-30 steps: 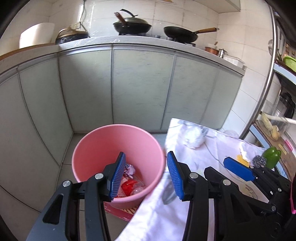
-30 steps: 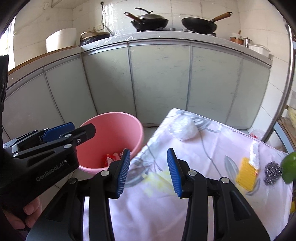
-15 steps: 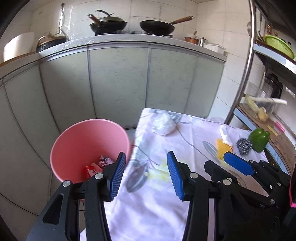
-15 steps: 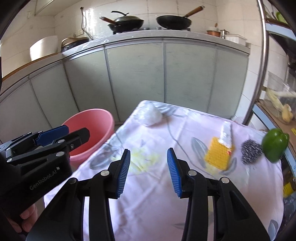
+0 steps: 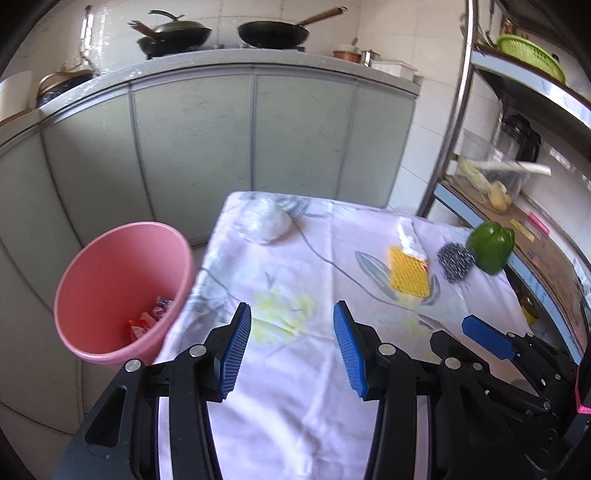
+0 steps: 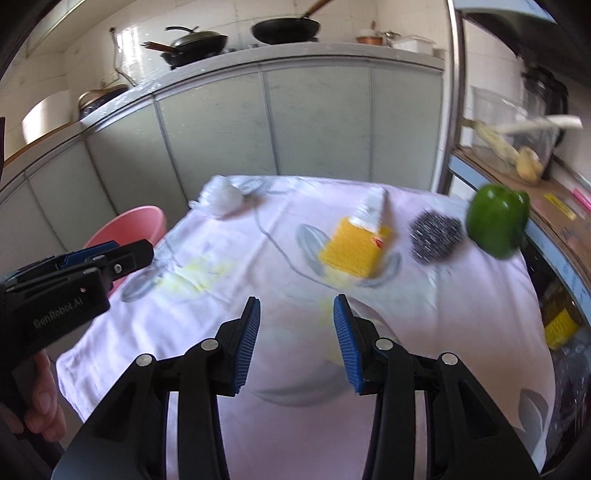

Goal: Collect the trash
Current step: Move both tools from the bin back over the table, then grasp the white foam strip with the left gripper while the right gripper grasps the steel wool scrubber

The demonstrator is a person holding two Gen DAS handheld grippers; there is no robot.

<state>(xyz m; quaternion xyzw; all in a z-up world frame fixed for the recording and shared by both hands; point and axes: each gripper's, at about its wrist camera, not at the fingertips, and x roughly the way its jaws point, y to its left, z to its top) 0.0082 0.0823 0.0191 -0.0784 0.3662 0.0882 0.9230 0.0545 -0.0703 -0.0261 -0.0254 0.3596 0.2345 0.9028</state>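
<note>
A: What lies around the two grippers?

B: A table under a pale floral cloth (image 5: 295,387), set in front of grey kitchen cabinets (image 5: 207,133). On the counter above sit two dark pans (image 5: 273,31). A metal rack (image 5: 454,107) stands to the right, with a green basket (image 5: 532,55) on its upper shelf.

A: And on the cloth?

B: At the far edge, a crumpled white wad (image 5: 264,223). Nearer the right side, a yellow sponge (image 5: 408,275) with a white wrapper (image 5: 410,236) lying across its far end. Just beside it a steel scourer (image 5: 456,260), and next to that a green pepper (image 5: 491,247) at the table's right edge. A smear of yellow scraps (image 5: 284,314) lies near the middle.

A: Does anything block the grippers?

B: No. The left gripper (image 5: 291,343) hovers over the cloth with jaws apart and nothing between them, the scraps just ahead. The right gripper (image 6: 295,332) is also apart and empty, above bare cloth, the sponge ahead of it.

A: Any containers?

B: A pink bin (image 5: 122,291) stands on the floor against the table's left side. Inside are red and patterned wrappers (image 5: 147,319). On the rack's lower shelf, a clear tub (image 6: 517,136) holds pale vegetables, blurred.
</note>
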